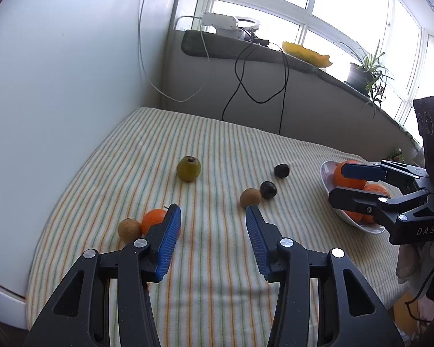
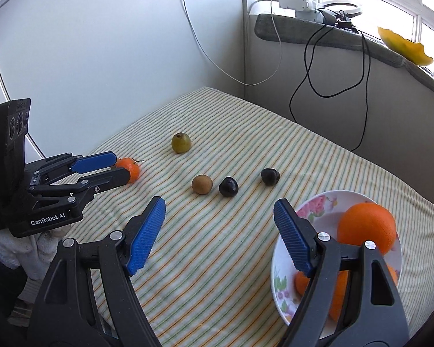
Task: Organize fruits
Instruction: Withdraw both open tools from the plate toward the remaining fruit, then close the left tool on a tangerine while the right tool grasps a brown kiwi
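**Fruit scattered on the striped cloth, both grippers open**

A small orange (image 2: 129, 169) lies near the cloth's left edge, with a brown fruit (image 1: 128, 229) touching it on the side nearer that edge. The left gripper (image 1: 212, 217) has its blue fingers (image 1: 169, 245) spread wide and holds nothing; one finger stands just beside the small orange, and seen from the right wrist the tips sit on either side of it without closing.

Out toward the middle of the striped cloth (image 1: 211, 283) sit a green pear-like fruit (image 2: 181, 142), a second brown fruit (image 2: 202, 184) and two dark plums (image 2: 228, 186), (image 2: 270, 176). The brown one and the nearer plum are almost touching; the other plum is a little apart, and the green fruit lies farther back toward the wall.

At the cloth's right edge stands a white flowered plate (image 2: 312, 208) with a large orange (image 2: 367, 227) on top of more oranges. The right gripper (image 2: 218, 211) hangs over the plate's near rim, fingers spread, empty.

Behind the cloth, a windowsill (image 1: 246, 53) carries white devices, trailing cables and a potted plant (image 1: 364, 72).
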A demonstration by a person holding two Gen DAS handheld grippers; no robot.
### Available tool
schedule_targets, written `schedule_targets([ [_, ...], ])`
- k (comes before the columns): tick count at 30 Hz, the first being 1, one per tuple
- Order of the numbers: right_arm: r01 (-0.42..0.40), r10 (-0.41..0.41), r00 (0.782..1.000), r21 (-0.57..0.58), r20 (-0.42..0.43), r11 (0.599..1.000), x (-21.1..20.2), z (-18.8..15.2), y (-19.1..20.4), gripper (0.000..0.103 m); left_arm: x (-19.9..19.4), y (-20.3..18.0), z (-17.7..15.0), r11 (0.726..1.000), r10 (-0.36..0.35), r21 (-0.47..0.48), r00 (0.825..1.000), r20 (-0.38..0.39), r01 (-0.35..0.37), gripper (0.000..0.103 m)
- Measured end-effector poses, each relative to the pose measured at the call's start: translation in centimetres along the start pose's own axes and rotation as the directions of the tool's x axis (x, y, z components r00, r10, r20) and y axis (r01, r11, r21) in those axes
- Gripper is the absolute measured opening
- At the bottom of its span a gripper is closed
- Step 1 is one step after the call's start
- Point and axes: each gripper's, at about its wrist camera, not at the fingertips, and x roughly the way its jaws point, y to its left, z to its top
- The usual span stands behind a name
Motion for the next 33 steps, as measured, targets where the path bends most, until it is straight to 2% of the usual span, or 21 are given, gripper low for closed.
schedule_targets([
  [5, -0.029, 0.028, 0.999, -0.030, -0.020, 0.999, 1.7, 0.5, 0.6, 0.079, 0.0, 1.6, -0.5, 0.999, 0.035, -0.016, 0.999, -0.007, -0.035, 0.045],
  [12, -0.097, 0.095, 0.994, -0.027, -0.061, 0.995, 4.2, 1.1, 1.2, 0.059, 0.6, 2.4, -0.6, 0.998, 0.061, -0.011, 0.998, -0.013, -0.062, 0.045],
  [17, -0.115, 0.115, 0.990, 0.005, -0.079, 0.993, 6.1, 1.1, 1.4, 0.053, 1.4, 2.6, -0.5, 0.997, 0.071, 0.006, 0.997, -0.023, -0.071, 0.045],
  [33, -0.080, 0.084, 0.987, 0.035, -0.140, 0.996, 10.8, 1.0, 1.0, 0.048, 3.1, 2.4, -0.4, 0.995, 0.081, 0.061, 0.996, -0.046, -0.079, 0.045],
])
